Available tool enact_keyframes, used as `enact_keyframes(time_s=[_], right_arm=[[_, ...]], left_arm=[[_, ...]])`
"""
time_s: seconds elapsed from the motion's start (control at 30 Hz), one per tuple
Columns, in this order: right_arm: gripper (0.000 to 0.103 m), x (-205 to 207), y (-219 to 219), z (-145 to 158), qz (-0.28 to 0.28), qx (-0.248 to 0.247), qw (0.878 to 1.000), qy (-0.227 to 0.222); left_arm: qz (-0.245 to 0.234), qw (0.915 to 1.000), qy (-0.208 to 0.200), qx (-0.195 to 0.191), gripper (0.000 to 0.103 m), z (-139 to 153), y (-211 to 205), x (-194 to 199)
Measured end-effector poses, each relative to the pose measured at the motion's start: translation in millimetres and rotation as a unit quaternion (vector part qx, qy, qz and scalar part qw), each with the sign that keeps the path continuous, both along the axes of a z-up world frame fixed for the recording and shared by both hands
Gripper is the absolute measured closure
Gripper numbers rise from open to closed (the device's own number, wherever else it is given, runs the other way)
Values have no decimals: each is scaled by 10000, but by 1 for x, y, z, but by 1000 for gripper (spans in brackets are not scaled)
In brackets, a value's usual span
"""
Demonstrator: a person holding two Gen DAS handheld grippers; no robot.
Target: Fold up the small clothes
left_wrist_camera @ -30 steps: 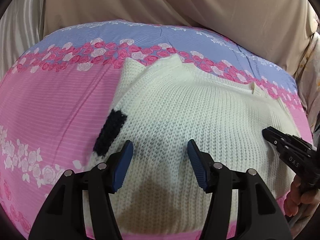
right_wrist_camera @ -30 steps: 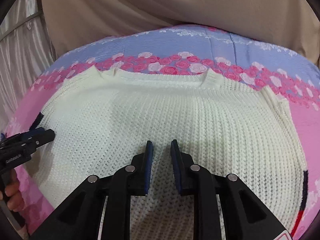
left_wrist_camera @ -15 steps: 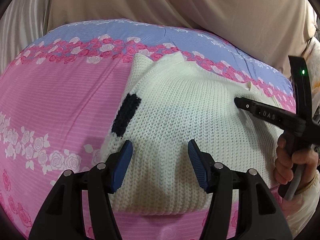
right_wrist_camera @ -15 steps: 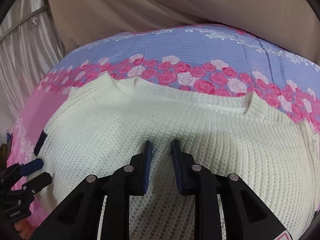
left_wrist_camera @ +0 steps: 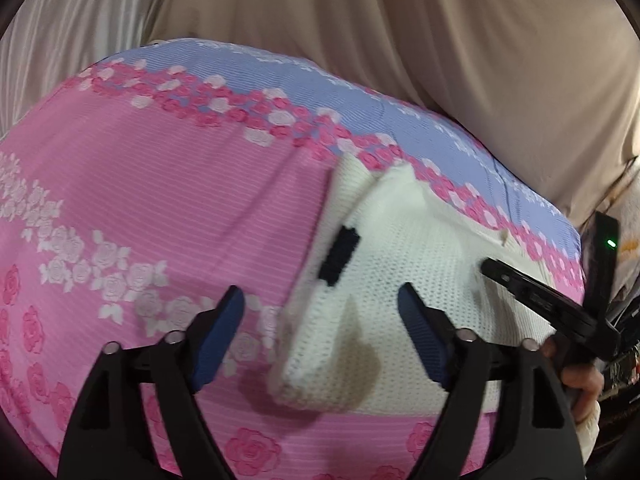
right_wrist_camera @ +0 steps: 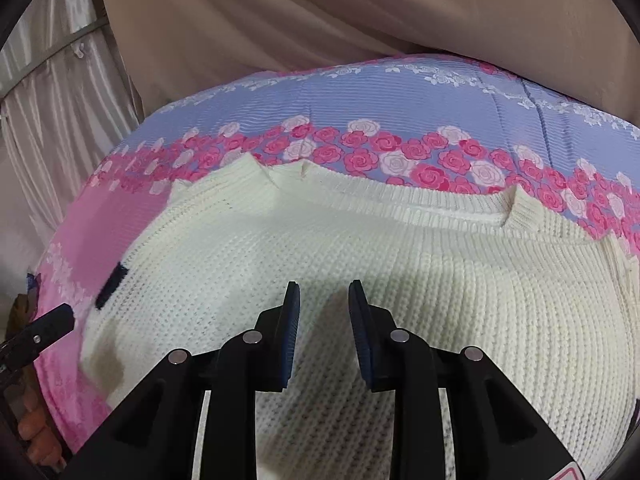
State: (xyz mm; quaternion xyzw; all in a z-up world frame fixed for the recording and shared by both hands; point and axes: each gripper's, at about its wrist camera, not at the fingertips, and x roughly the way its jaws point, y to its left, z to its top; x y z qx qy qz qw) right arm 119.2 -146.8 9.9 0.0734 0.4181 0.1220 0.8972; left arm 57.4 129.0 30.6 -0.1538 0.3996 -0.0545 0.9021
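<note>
The cream knitted sweater (right_wrist_camera: 400, 280) is laid flat on a bedspread (right_wrist_camera: 400, 96) patterned in pink and lavender bands with rows of roses. In the right wrist view the ribbed neckline (right_wrist_camera: 420, 204) is seen at the far edge, toward the beige curtain (right_wrist_camera: 320, 12), so the garment is pointed collar-away from the camera, and its long axis is run across the picture from left to right. A small dark patch (right_wrist_camera: 112, 286) is shown near the left edge of the knit in that view.

In the left wrist view only the sweater's (left_wrist_camera: 400, 280) left portion is shown, with the same dark patch (left_wrist_camera: 340, 256) near its folded side edge; a broad stretch of bare pink bedspread (left_wrist_camera: 160, 184) beside it is revealed there, which is scarcely seen from the other camera. The collar's full width is given by the right wrist view alone.

The left claw (left_wrist_camera: 320, 336) is spread wide above the sweater's near left corner, its jaws having just been opening; the corner is seen between the fingers, but the pads are not pressed on it. The right claw (right_wrist_camera: 323, 336) is parted narrowly, its jaws likewise just opening, and is held over the middle of the knit with nothing gripped. The right claw (left_wrist_camera: 520, 292) and the hand (left_wrist_camera: 580, 380) holding it are also caught at the right edge of the left wrist view.
</note>
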Motion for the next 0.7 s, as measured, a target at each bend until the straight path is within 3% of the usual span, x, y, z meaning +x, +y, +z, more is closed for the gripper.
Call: enact_keyframes(time_s=[0.2, 0.33, 0.43, 0.5, 0.7], right_arm=[[75, -54, -27, -6, -249, 324, 9991, 132], [73, -73, -43, -26, -349, 424, 9980, 299], [73, -76, -50, -30, -295, 678, 9971, 197], [72, -75, -52, -31, -288, 797, 9962, 189], [66, -77, -51, -26, -245, 876, 9958, 86]], left_arm=[[-55, 9986, 460, -259, 23, -27, 0, 13], [-361, 9967, 641, -355, 25, -41, -18, 23], [-356, 9971, 614, -285, 39, -43, -27, 28], [-426, 9958, 667, -461, 62, -40, -30, 29], [-736, 9965, 1, -387, 75, 7, -50, 13]])
